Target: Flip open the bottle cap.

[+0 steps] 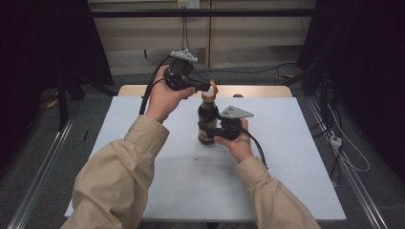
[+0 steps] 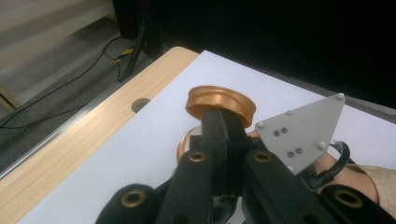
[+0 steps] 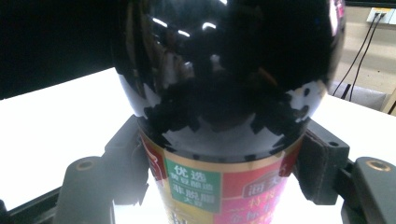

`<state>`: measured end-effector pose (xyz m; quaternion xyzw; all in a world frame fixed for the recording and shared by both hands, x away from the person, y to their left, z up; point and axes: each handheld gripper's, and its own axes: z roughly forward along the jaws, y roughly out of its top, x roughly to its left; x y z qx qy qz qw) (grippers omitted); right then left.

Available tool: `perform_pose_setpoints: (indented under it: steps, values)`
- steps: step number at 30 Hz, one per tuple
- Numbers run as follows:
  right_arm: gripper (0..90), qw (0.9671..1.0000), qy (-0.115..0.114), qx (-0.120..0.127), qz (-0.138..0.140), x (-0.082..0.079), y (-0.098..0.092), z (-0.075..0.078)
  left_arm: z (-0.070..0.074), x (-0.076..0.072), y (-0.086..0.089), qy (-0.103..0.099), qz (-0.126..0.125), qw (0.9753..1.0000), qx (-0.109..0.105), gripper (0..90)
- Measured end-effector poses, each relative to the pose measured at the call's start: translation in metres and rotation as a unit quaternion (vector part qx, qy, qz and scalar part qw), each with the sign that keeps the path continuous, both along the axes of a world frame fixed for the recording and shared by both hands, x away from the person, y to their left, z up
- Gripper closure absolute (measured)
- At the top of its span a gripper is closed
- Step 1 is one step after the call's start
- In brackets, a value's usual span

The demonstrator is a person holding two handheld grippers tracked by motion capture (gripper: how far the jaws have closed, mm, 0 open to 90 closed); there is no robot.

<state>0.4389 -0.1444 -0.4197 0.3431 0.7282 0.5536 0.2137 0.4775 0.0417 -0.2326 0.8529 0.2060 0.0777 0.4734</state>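
Observation:
A dark glass bottle (image 1: 207,119) with a red and green label (image 3: 219,186) stands upright on the white table top (image 1: 286,157). My right gripper (image 1: 211,130) is shut on its lower body, one jaw at each side of the label in the right gripper view (image 3: 224,161). My left gripper (image 1: 206,88) is at the bottle's top, shut on the golden cap (image 2: 221,100). In the left gripper view (image 2: 223,116) the cap sits a little above a golden neck ring (image 2: 183,145); whether it is off the bottle I cannot tell.
A strip of bare wood (image 2: 79,140) with a round hole (image 2: 140,104) runs along the table's far edge. Cables (image 1: 353,162) lie on the floor at the right. The right gripper's grey plate (image 2: 299,133) is close beside the left jaws.

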Motion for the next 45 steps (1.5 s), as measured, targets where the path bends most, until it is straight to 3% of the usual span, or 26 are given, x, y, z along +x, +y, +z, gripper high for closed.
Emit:
perform_pose_setpoints:
  steps: [13, 28, 35, 42, 45]
  values:
    - [30.0, 1.0000, -0.002, 0.000, -0.001, 0.000, 0.000, 0.000, 0.001, -0.001, -0.003, 0.001, -0.003, 1.0000, 0.003, 90.0]
    - [29.3, 1.0000, 0.000, 0.003, -0.003, 0.000, 0.000, -0.001, -0.001, -0.004, 0.008, 0.010, -0.015, 0.9997, -0.015, 90.0]
    - [28.8, 0.9999, 0.008, 0.004, -0.007, -0.001, 0.000, 0.001, -0.006, -0.005, 0.019, 0.015, -0.006, 0.9995, -0.028, 78.9]
    - [28.2, 0.9998, 0.013, 0.007, -0.013, -0.001, 0.001, 0.001, -0.006, -0.008, 0.023, 0.006, -0.004, 0.9998, -0.017, 71.4]
    - [27.8, 0.9997, 0.015, 0.009, -0.015, -0.001, 0.001, 0.001, -0.007, -0.010, 0.026, 0.007, 0.003, 0.9997, -0.023, 67.0]
